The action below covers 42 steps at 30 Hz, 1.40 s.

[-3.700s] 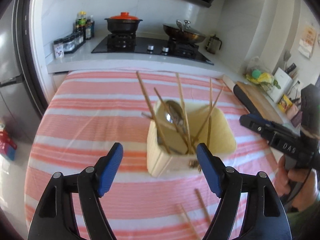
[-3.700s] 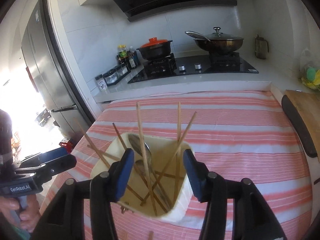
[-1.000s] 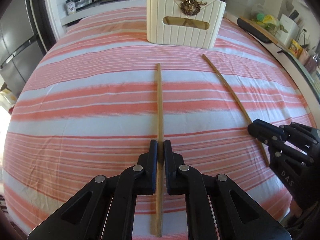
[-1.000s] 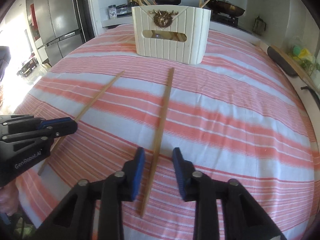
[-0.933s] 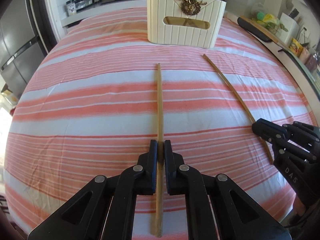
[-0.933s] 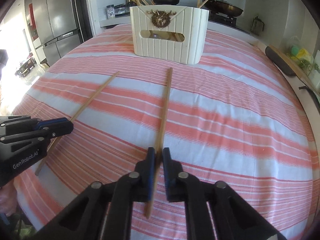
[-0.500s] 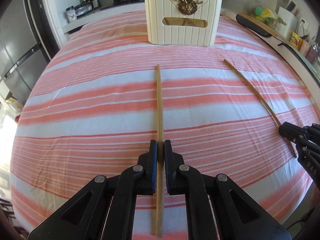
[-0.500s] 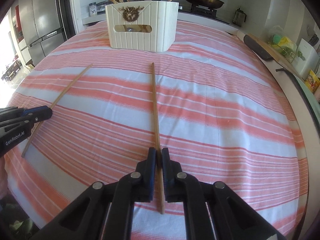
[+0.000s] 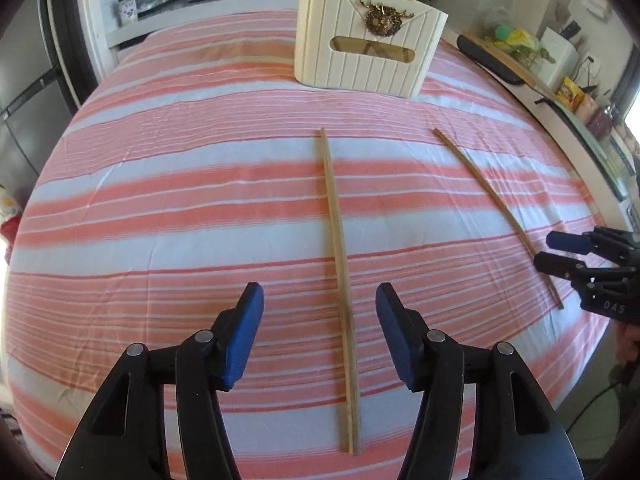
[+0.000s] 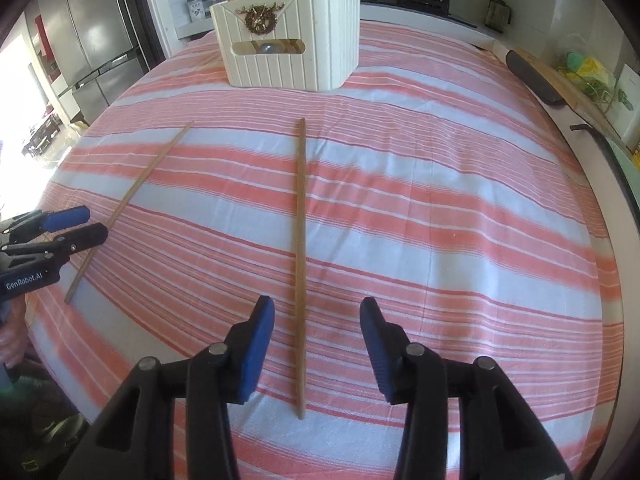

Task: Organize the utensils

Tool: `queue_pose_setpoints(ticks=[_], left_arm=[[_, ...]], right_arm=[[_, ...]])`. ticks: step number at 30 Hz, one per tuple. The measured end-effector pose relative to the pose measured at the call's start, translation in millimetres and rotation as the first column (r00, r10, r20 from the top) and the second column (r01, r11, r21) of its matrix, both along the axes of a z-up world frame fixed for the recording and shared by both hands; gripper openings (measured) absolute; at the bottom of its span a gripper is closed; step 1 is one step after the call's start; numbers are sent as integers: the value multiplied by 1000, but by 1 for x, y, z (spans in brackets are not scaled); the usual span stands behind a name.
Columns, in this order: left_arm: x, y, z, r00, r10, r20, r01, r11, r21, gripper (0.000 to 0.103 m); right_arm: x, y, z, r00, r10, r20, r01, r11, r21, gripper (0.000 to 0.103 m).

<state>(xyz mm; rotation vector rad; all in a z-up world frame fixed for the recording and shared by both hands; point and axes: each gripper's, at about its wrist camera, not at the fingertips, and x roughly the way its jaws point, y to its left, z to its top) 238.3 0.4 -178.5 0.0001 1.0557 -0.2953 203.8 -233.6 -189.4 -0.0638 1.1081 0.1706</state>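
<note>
Two chopsticks flat on striped bench, one between each pair of tongs, both tongs spread

Left tongs point(image 9: 319, 312): jaws just opened, pads clear of left chopstick point(image 9: 338, 236), which lies lengthwise between them on the cloth. Right tongs point(image 10: 317, 326): jaws likewise just opened, right chopstick point(image 10: 300, 248) lying loose between the blue pads, nearer the left one, touching neither. Both sticks point toward cream slatted holder point(image 9: 366, 46), upright at the far end and well apart from them, with more chopsticks standing in it. Bench point(image 9: 160, 184) covered in pink-and-white striped cloth. Beyond: stove with pots, steel fridge point(image 10: 92, 40) to the left
</note>
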Motion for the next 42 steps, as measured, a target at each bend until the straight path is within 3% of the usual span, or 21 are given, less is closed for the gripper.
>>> queue_pose_setpoints(ticks=[2, 7, 12, 14, 15, 16, 21, 28, 33, 42], left_arm=[[18, -3, 1, 1000, -21, -21, 21, 1000, -3, 62], [58, -14, 1, 998, -49, -45, 53, 995, 86, 59], [86, -28, -9, 991, -68, -112, 84, 987, 136, 34], [89, -35, -8, 992, -76, -101, 91, 984, 154, 8], [89, -36, -8, 992, -75, -98, 89, 985, 147, 6], [89, -37, -8, 993, -71, -94, 84, 986, 141, 5], [68, -27, 11, 999, -48, -4, 48, 996, 81, 4], [12, 3, 87, 976, -6, 218, 22, 997, -67, 4], [-12, 18, 122, 954, 11, 301, 33, 989, -141, 5], [-24, 30, 157, 916, 61, 397, 24, 979, -205, 4]], right_arm=[[15, 6, 0, 999, 43, -28, -43, 999, 0, 45], [61, 23, -6, 993, 98, -61, -101, 994, -40, 45], [109, 31, -6, 995, 82, -55, -83, 996, -16, 45], [122, 33, -6, 997, 64, -37, -65, 998, -26, 23], [126, 34, -6, 997, 64, -32, -65, 997, -42, 7], [129, 33, -6, 998, 58, -31, -59, 998, -27, 6], [115, 12, 11, 1000, -1, 20, -1, 996, 89, 6], [52, -17, 84, 974, -47, 219, -7, 971, 239, 6], [9, -17, 121, 936, -60, 347, -29, 969, 246, 6], [-7, -21, 157, 855, -98, 510, -29, 971, 236, 6]])
